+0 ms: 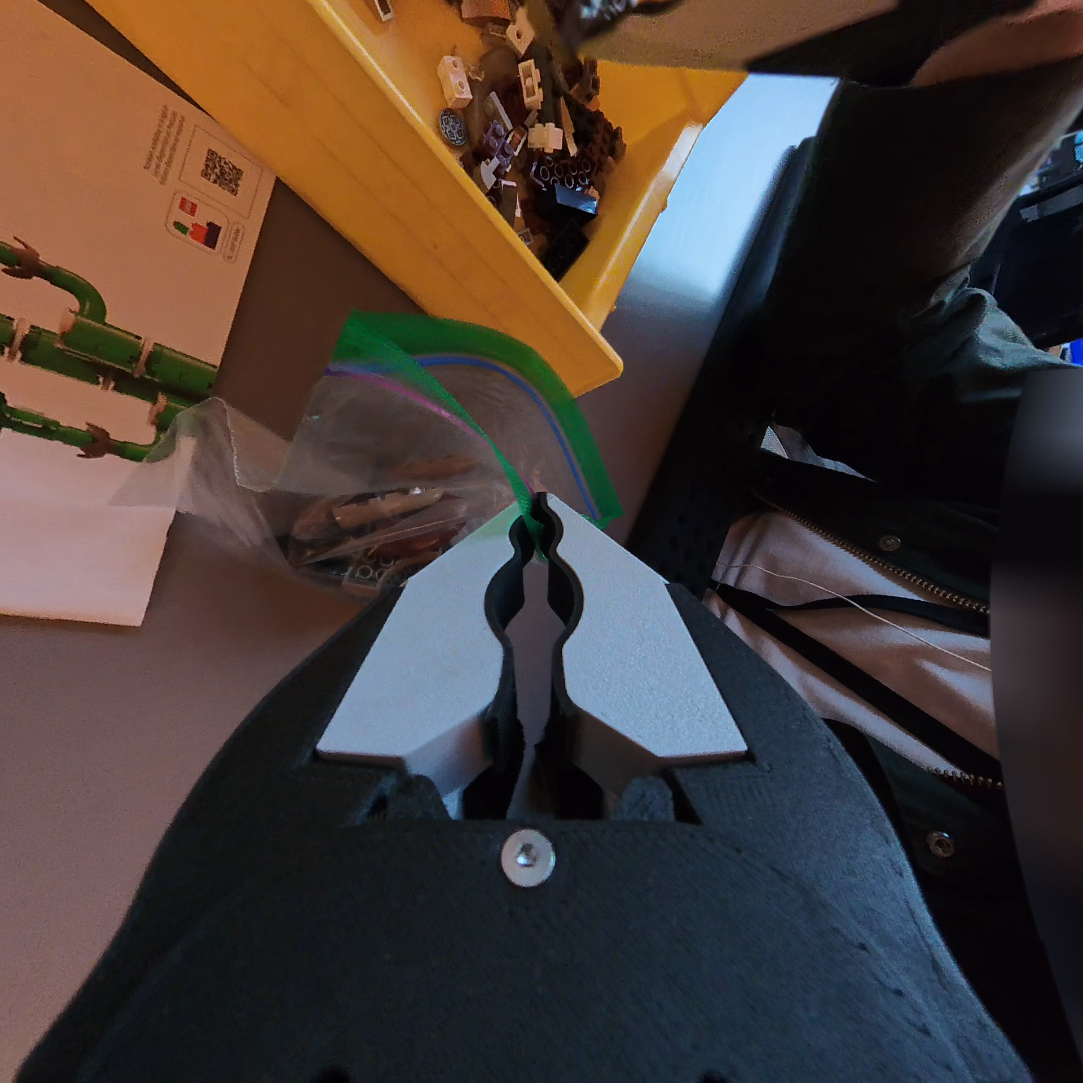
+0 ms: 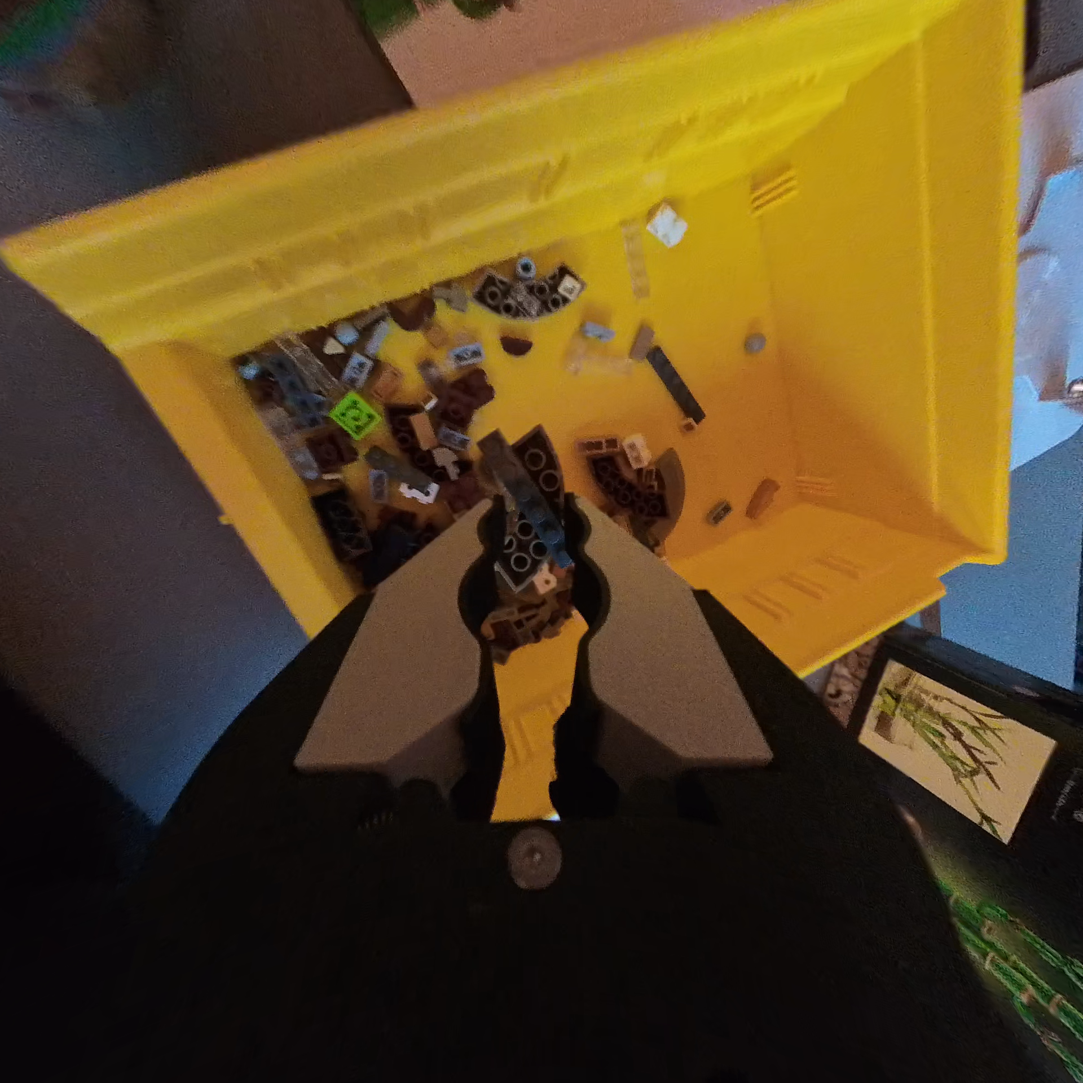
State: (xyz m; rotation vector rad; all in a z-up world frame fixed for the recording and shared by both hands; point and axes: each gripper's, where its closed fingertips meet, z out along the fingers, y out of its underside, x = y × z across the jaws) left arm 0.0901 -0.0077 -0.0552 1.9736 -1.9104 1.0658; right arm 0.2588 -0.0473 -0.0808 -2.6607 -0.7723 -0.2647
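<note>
Left gripper (image 1: 540, 516) pinching the bag's green rim; right gripper (image 2: 530, 516) over the yellow bin.

Leftmost on the grey table (image 1: 117, 703) lies a printed booklet (image 1: 105, 246) with green stems pictured on it, and just beside it slumps a clear zip bag (image 1: 398, 469), dark toy bricks heaped in its bottom. The left gripper's fingertips are pressed together on the bag's green zip strip (image 1: 527, 387), so the bag hangs right at the tips and spreads away to their left. Beyond it sits the yellow bin (image 2: 410, 193), tilted in both views, with loose bricks (image 2: 422, 428) scattered over its floor. The right gripper hangs above that pile, jaws a little apart, and a blue-grey studded piece (image 2: 536, 516) shows between the tips; whether they grip it I cannot tell through the blur.
</note>
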